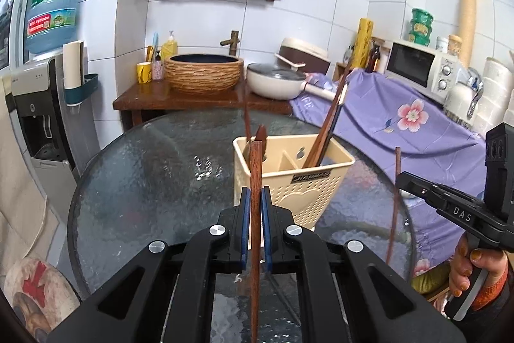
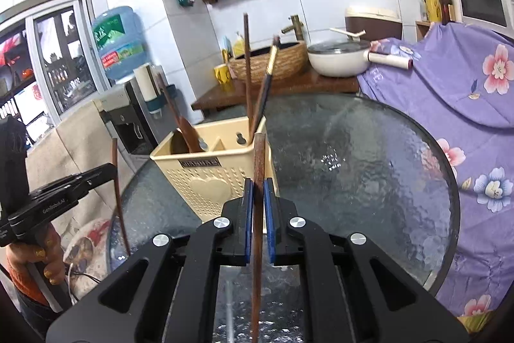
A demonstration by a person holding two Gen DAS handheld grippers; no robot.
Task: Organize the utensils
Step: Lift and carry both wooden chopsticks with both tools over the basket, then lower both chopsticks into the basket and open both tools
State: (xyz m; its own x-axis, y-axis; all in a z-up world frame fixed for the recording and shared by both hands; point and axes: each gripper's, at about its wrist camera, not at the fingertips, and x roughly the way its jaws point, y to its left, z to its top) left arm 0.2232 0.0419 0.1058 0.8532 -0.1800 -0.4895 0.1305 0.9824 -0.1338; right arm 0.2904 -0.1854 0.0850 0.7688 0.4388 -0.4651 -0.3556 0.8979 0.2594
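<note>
A cream plastic utensil holder (image 1: 300, 182) stands on the round glass table (image 1: 144, 182), with a wooden spoon (image 1: 261, 135) in its left compartment and chopsticks (image 1: 324, 127) in its right. My left gripper (image 1: 256, 201) is shut on an upright brown chopstick (image 1: 255, 182), just in front of the holder. My right gripper (image 2: 258, 192) is shut on another upright brown chopstick (image 2: 258, 169), close to the holder (image 2: 208, 179). The right gripper also shows in the left wrist view (image 1: 401, 179), the left in the right wrist view (image 2: 110, 171).
Behind the table a wooden counter (image 1: 154, 95) carries a woven basin (image 1: 204, 73) and a white pan (image 1: 276, 81). A purple flowered cloth (image 1: 401, 118) covers furniture on the right, under a microwave (image 1: 420, 66). A water dispenser (image 1: 41, 105) stands at the left.
</note>
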